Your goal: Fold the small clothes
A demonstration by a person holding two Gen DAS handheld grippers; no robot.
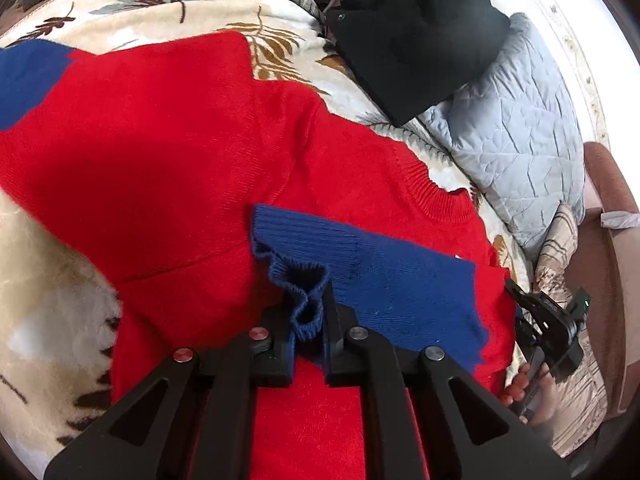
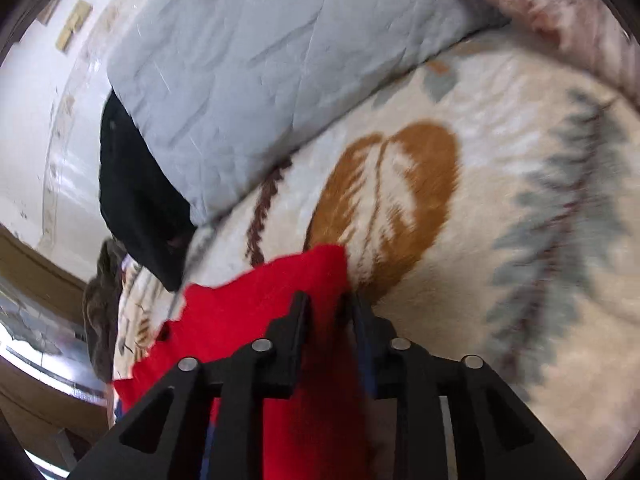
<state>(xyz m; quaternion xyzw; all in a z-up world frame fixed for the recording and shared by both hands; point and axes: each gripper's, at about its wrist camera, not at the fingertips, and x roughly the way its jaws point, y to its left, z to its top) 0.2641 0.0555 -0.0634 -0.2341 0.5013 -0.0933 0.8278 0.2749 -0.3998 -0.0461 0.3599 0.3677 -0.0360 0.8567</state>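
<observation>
Now, left gripper [image 1: 308, 316]: clenched on blue cuff [image 1: 304, 280] of red sweater [image 1: 160, 160].
Right gripper [image 2: 328, 312]: red fabric between fingers; grip unclear.
Surface: leaf-print blanket [image 2: 500, 200].

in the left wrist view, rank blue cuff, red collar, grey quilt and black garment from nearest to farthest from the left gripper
1. Blue cuff: pinched in the left gripper.
2. Red collar: just beyond, up and right.
3. Grey quilt: farther right, past the sweater's edge.
4. Black garment: top of the view, lying partly on the quilt.
</observation>
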